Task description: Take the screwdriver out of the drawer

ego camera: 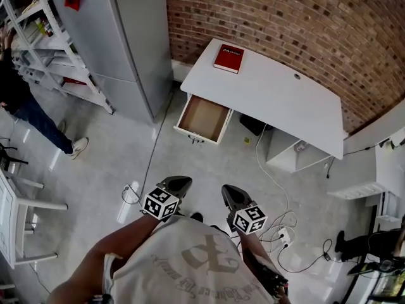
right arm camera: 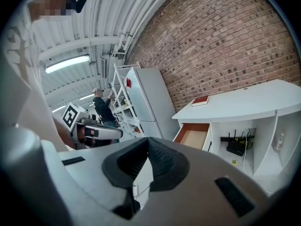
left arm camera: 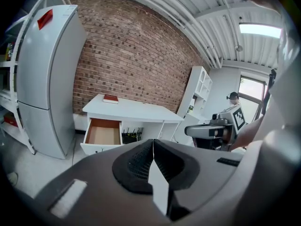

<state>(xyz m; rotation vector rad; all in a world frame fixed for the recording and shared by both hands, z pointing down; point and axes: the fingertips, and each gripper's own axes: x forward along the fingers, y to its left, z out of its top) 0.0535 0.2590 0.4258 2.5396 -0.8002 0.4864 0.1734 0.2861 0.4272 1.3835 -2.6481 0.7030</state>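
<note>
A brick wall (ego camera: 285,18) backs the pale floor, with a grey fridge (ego camera: 107,37) at the upper left of the head view. The white desk (ego camera: 278,100) stands at centre with its drawer (ego camera: 204,119) pulled open; the screwdriver cannot be made out inside. At lower centre, the left gripper (ego camera: 176,184) and right gripper (ego camera: 228,195) hang well apart from the drawer, each with jaws pressed together on nothing.

Brick wall (ego camera: 285,18), grey floor (ego camera: 126,151)
</note>
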